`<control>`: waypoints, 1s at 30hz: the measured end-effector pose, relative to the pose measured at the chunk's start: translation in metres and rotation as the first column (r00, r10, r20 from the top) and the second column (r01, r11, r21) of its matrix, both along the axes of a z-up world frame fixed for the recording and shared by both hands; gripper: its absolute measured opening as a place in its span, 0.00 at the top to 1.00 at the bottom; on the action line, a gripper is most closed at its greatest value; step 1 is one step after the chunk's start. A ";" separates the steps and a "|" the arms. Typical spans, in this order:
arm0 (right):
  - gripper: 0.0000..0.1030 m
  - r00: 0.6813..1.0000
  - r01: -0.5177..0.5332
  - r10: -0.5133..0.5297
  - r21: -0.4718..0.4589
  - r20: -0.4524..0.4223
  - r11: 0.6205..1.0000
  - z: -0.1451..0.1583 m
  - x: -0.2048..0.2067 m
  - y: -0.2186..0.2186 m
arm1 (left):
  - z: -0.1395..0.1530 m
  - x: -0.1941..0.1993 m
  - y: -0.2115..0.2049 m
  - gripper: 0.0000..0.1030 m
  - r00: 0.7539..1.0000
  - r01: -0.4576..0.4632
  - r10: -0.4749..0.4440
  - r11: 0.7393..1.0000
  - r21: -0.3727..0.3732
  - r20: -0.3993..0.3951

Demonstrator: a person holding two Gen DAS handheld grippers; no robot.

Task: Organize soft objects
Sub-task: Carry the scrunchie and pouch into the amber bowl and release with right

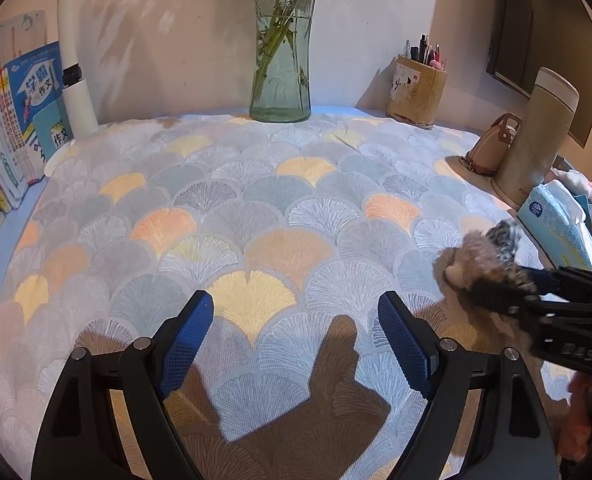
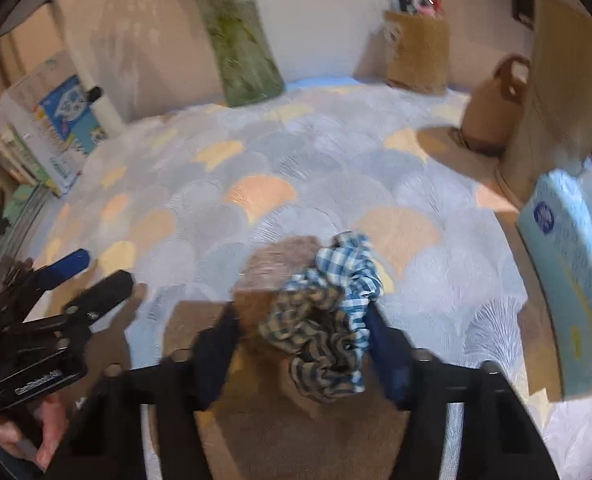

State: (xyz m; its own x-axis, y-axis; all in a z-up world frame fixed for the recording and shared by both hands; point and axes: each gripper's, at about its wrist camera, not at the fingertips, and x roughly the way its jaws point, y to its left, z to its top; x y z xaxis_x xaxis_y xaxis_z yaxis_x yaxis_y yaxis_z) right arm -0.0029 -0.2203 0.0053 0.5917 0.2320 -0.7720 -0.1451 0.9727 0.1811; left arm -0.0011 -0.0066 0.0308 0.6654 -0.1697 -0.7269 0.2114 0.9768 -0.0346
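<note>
My right gripper [image 2: 302, 330] is shut on a bundle of soft things: a blue-and-white checked scrunchie [image 2: 336, 280] and a fuzzy brown plush piece [image 2: 276, 268], held above the patterned tablecloth [image 2: 296, 152]. The same bundle [image 1: 484, 264] shows at the right of the left wrist view, in the right gripper [image 1: 528, 284]. My left gripper [image 1: 296, 316] is open and empty over the tablecloth [image 1: 256, 200]; it also shows at the left of the right wrist view [image 2: 88, 268]. The right wrist view is blurred.
A glass vase with stems [image 1: 280, 60] stands at the back centre. A pen holder [image 1: 416, 88], a small brown bag [image 1: 492, 144], a white flask [image 1: 536, 136] and a blue tissue pack [image 1: 556, 224] line the right side. Books [image 1: 28, 120] and a white lamp post [image 1: 76, 80] stand at the left.
</note>
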 end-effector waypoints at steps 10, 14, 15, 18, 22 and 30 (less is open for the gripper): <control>0.54 0.957 0.225 -0.227 0.033 0.182 0.974 0.083 -0.048 -0.114 | 0.000 -0.001 -0.001 0.19 0.999 -0.032 0.031 0.999 0.038 0.020; 0.53 0.871 0.434 -0.432 0.047 0.235 0.900 0.109 -0.066 -0.202 | -0.002 0.003 0.008 0.19 0.998 -0.061 0.061 0.998 0.010 -0.001; 0.53 0.846 0.482 -0.478 0.044 0.238 0.875 0.112 -0.067 -0.224 | -0.002 0.005 0.010 0.19 0.997 -0.072 0.072 0.997 0.000 -0.009; 0.53 0.759 0.612 -0.608 0.066 0.231 0.788 0.118 -0.065 -0.296 | -0.004 0.010 0.015 0.19 0.995 -0.091 0.091 0.996 -0.012 -0.028; 0.52 0.677 0.710 -0.714 0.094 0.180 0.697 0.118 -0.055 -0.365 | -0.003 0.008 0.010 0.19 0.996 -0.094 0.094 0.995 0.015 0.003; 0.31 0.628 0.766 -0.778 0.163 0.017 0.622 0.091 -0.036 -0.420 | -0.005 0.009 0.009 0.19 0.995 -0.099 0.099 0.995 0.029 -0.013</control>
